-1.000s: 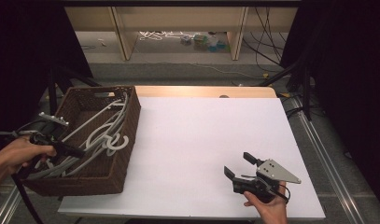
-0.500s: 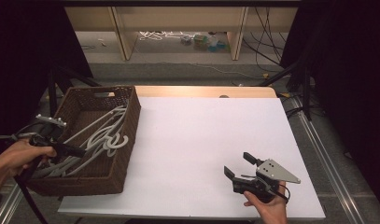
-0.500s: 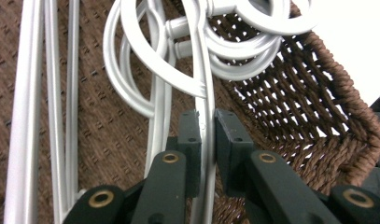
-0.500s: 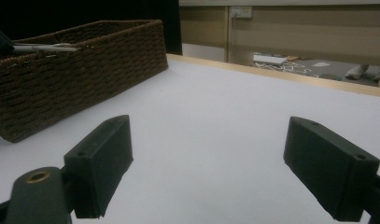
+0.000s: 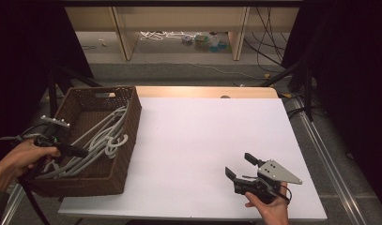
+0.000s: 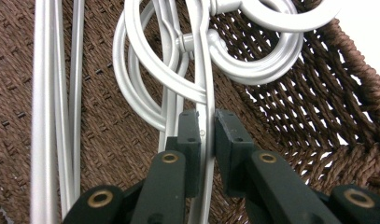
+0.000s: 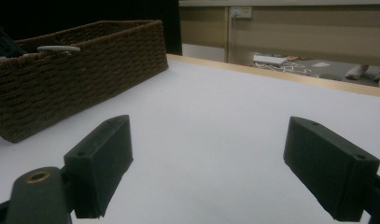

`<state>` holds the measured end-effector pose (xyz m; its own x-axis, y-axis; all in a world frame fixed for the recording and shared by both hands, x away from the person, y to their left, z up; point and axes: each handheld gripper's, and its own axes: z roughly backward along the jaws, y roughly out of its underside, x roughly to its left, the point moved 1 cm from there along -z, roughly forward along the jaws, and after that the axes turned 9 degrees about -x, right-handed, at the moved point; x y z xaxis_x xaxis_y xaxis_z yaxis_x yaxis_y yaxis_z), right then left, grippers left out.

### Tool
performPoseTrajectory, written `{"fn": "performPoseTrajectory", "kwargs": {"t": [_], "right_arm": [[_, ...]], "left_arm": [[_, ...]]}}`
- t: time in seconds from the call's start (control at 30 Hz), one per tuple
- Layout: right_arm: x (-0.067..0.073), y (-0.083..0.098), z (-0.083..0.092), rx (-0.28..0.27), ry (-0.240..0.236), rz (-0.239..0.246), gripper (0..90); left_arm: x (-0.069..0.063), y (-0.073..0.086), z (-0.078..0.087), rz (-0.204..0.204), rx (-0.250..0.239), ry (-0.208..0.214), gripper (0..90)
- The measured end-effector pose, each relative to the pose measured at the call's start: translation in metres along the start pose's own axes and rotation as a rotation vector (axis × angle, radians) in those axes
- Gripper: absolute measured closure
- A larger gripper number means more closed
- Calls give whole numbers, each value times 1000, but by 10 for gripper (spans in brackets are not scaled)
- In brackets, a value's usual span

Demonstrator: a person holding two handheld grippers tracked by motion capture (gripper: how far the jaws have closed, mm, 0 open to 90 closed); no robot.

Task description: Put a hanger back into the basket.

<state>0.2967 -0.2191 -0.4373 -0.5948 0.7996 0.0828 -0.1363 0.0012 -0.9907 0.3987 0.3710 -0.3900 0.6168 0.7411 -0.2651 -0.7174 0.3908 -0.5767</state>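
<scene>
A brown woven basket [image 5: 132, 123] at the table's left holds several white plastic hangers [image 5: 106, 136]. My left gripper [image 5: 83, 152] reaches into the basket from its left side. In the left gripper view this gripper [image 6: 206, 128] is shut on the thin bar of one white hanger [image 6: 204, 70], with hooks and loops of other hangers lying just beyond it. My right gripper [image 5: 239, 165] rests near the table's front right, open. In the right gripper view nothing lies between the jaws of my right gripper [image 7: 220, 163], which face the basket [image 7: 85, 65].
The white tabletop [image 5: 202, 136] stretches between the basket and the right hand. Its wooden far edge [image 5: 202, 92] borders a floor with shelving and cables. Dark stands and rails flank both sides of the table.
</scene>
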Motion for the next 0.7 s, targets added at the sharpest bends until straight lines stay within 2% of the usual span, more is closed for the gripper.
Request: {"fn": "performPoseTrajectory", "kwargs": {"t": [0.1,0.13,0.2,0.23,0.27,0.3,0.33,0.4,0.5,0.53,0.57,0.63,0.7], "right_arm": [[0,0,0,9,-4,-5,163],[0,0,0,2,-7,-9,163],[0,0,-1,-5,-6,-8,164],[0,0,0,-1,3,0,163],[0,0,0,-4,3,2,164],[-1,0,0,-5,3,1,163],[-1,0,0,-3,6,-1,164],[0,0,0,0,7,-5,164],[-1,0,0,1,7,-4,164],[0,0,-1,-2,-4,-17,163],[0,1,-1,-5,-7,-18,163],[-1,0,0,1,9,-6,163],[-1,0,1,11,6,-6,163]], "left_arm": [[-1,-2,2,17,-8,-29,771],[-2,-2,3,37,-33,-40,746],[-2,-2,6,27,-35,-67,700],[-4,-2,6,54,-66,-83,675],[-3,-1,7,37,-54,-73,674],[-3,0,8,15,-37,-80,690],[-5,1,7,23,-44,-80,704],[-6,1,7,12,-38,-69,711],[-12,-2,8,15,-76,-71,669],[-16,-4,8,34,-111,-83,640],[-20,-6,9,37,-132,-86,606],[-28,-11,12,11,-177,-90,544],[-37,-14,13,20,-238,-90,490]]}}
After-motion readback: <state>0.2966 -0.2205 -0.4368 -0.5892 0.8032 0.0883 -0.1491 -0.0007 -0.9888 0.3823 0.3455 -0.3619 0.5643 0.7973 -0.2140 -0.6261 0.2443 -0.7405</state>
